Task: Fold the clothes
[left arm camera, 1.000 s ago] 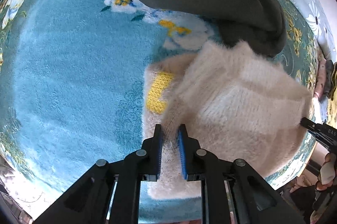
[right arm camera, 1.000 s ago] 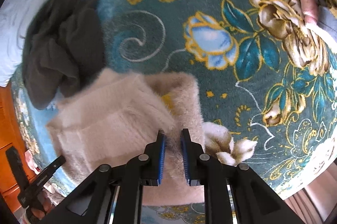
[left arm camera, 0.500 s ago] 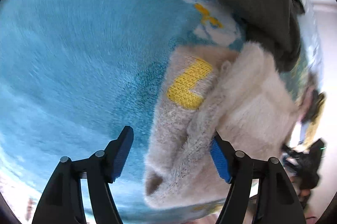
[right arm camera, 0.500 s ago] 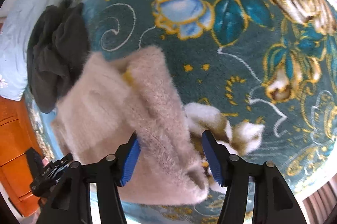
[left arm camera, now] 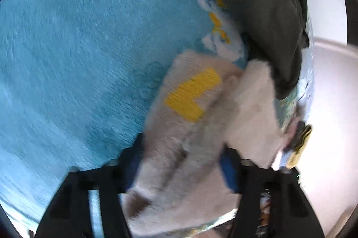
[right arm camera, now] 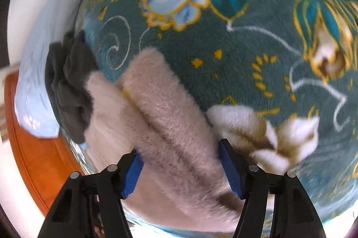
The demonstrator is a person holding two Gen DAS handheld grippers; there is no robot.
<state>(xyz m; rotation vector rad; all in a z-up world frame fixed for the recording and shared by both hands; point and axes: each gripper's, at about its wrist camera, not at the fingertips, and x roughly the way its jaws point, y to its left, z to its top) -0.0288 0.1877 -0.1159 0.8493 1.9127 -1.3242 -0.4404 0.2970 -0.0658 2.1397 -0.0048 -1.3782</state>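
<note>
- Two grippers: the left gripper (left arm camera: 181,164) and the right gripper (right arm camera: 180,167) both had jaws spread wide, straddling one folded cream fuzzy sweater (left arm camera: 201,126) without clamping it.
- The sweater lay on one floral blanket (right arm camera: 257,54), near its edge, and bore one yellow patch (left arm camera: 192,94); no readable writing.
- Beyond, one dark grey garment (left arm camera: 264,9) touched the sweater's far end.
- One pale blue pillow (right arm camera: 33,92) sat past the blanket's edge.
</note>
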